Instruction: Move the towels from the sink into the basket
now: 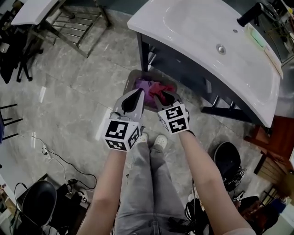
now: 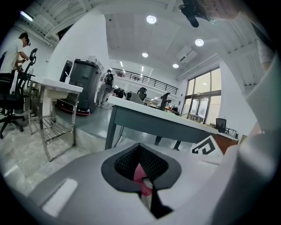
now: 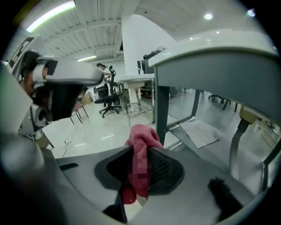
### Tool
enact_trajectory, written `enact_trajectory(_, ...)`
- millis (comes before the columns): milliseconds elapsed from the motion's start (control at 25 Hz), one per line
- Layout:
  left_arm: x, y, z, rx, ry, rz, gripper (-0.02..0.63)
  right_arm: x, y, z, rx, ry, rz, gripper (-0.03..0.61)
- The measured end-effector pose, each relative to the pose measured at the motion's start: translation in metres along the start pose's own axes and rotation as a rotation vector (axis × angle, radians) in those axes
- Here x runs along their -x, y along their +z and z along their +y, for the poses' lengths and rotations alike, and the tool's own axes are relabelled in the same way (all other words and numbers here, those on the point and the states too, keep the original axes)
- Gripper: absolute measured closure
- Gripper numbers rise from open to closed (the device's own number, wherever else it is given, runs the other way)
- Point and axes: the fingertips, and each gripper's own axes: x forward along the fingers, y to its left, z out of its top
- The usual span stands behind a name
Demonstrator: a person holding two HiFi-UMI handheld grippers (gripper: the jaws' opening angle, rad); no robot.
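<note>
A white sink counter (image 1: 206,27) fills the upper right of the head view. Under its front edge a grey basket (image 1: 138,72) stands on the floor, with a purple towel (image 1: 143,85) inside. Just above the basket, both grippers point down side by side. My right gripper (image 1: 164,97) is shut on a red towel (image 1: 161,90), which bulges up between its pads (image 3: 163,169) in the right gripper view as pink cloth (image 3: 142,138). My left gripper (image 1: 138,95) has its jaws together, and a thin sliver of pink-red cloth (image 2: 139,175) sits pinched in the slit.
A black faucet (image 1: 250,13) stands at the sink's back. A metal rack (image 1: 73,23) is at the upper left. Black stools (image 1: 227,158) (image 1: 39,202) and floor cables (image 1: 59,163) flank the person's legs. Shoes (image 1: 158,140) stand just behind the basket.
</note>
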Motion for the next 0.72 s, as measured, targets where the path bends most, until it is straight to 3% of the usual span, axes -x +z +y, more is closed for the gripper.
enact_trajectory(240,-0.007,-0.005,0.011,0.012,0.006,0.017,0.607,-0.030,-0.005,-0.015,-0.031,-0.036,0.061,0.464)
enact_trajectory(480,-0.013,-0.001,0.022,0.014,0.018,0.018,0.607,-0.041,-0.005,-0.028,-0.046,-0.062,0.085,0.373)
enact_trajectory(720,-0.012,-0.001,0.023,0.009,0.016,0.028,0.607,-0.036,-0.003,-0.033,-0.071,-0.067,0.069,0.364)
